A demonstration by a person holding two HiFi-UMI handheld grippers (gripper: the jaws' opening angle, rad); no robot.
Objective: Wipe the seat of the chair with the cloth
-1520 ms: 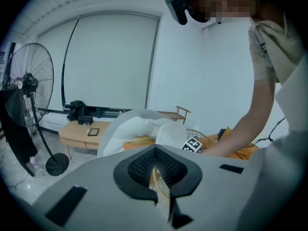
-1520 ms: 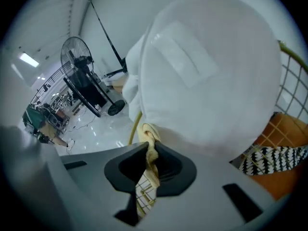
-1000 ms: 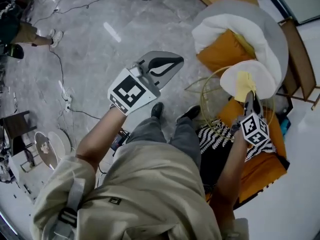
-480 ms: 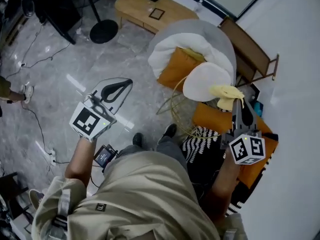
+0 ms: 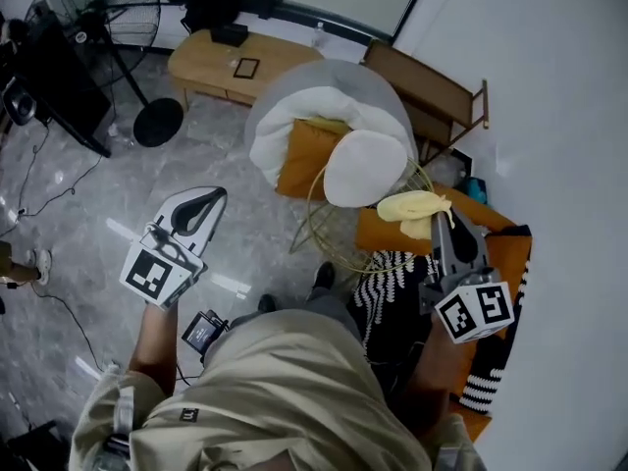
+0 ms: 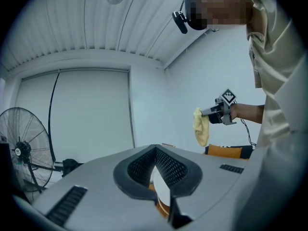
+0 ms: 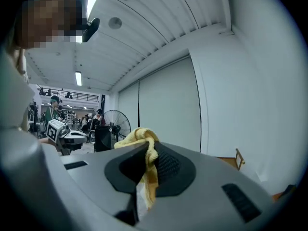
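A yellow cloth (image 5: 412, 207) hangs bunched from my right gripper (image 5: 439, 218), which is shut on it. The cloth hangs in the air just right of the round white chair seat (image 5: 361, 168), near its front edge; that seat rests on a thin yellow wire frame. In the right gripper view the cloth (image 7: 144, 146) drapes over and between the black pads. My left gripper (image 5: 216, 196) is shut and holds nothing, out over the grey floor well left of the chair. The left gripper view shows the cloth (image 6: 201, 127) dangling from the right gripper (image 6: 208, 112).
Behind the seat stands a grey round armchair (image 5: 319, 78) with a white cushion and an orange pillow (image 5: 300, 157). A wooden bench (image 5: 231, 62), a standing fan (image 5: 103, 8) and a wooden chair (image 5: 432, 91) stand at the back. Orange cushions and a striped blanket (image 5: 388, 273) lie by my right leg.
The cloth was on the white seat one second ago; now it hangs beside the seat in my right gripper. The head view has swung, and both grippers sit lower in it.
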